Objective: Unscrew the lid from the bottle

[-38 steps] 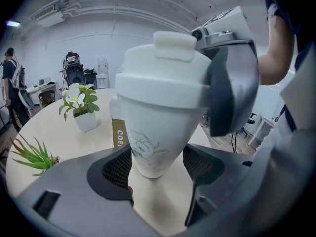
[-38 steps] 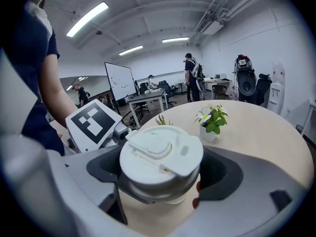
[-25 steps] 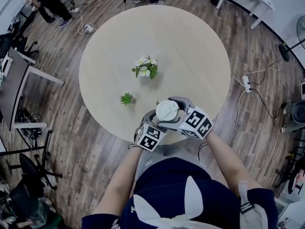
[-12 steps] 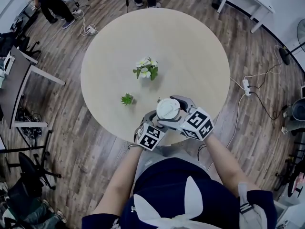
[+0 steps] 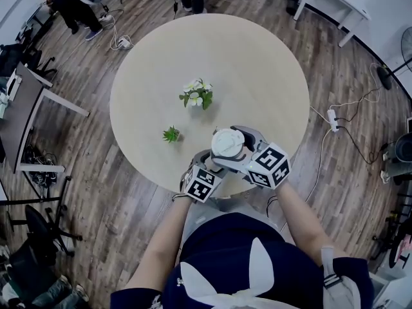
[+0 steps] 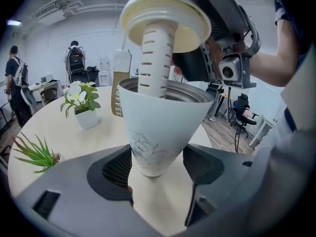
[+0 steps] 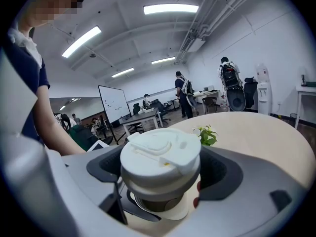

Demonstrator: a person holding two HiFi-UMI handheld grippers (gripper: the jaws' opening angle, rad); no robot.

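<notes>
A white tapered bottle point(image 6: 154, 128) stands on the round table point(image 5: 257, 76) near its front edge, and my left gripper point(image 6: 157, 168) is shut on its lower part. My right gripper point(image 7: 160, 177) is shut on the white lid point(image 7: 160, 154). It holds the lid lifted just above the bottle's metal mouth point(image 6: 190, 94). A perforated strainer tube point(image 6: 154, 58) hangs from the lid point(image 6: 165, 16) and still reaches into the mouth. In the head view the lid point(image 5: 228, 141) hides the bottle, with both grippers close together beneath it.
A pot of white flowers point(image 5: 196, 93) stands mid-table and a small green plant point(image 5: 170, 134) lies left of the grippers. A brown-labelled carton point(image 6: 120, 85) shows behind the bottle. People stand by desks beyond the table's far side. A power strip point(image 5: 333, 112) lies on the floor at right.
The lid has risen a little with the right gripper, away from the bottle. The left gripper holds the bottle in the same place.
</notes>
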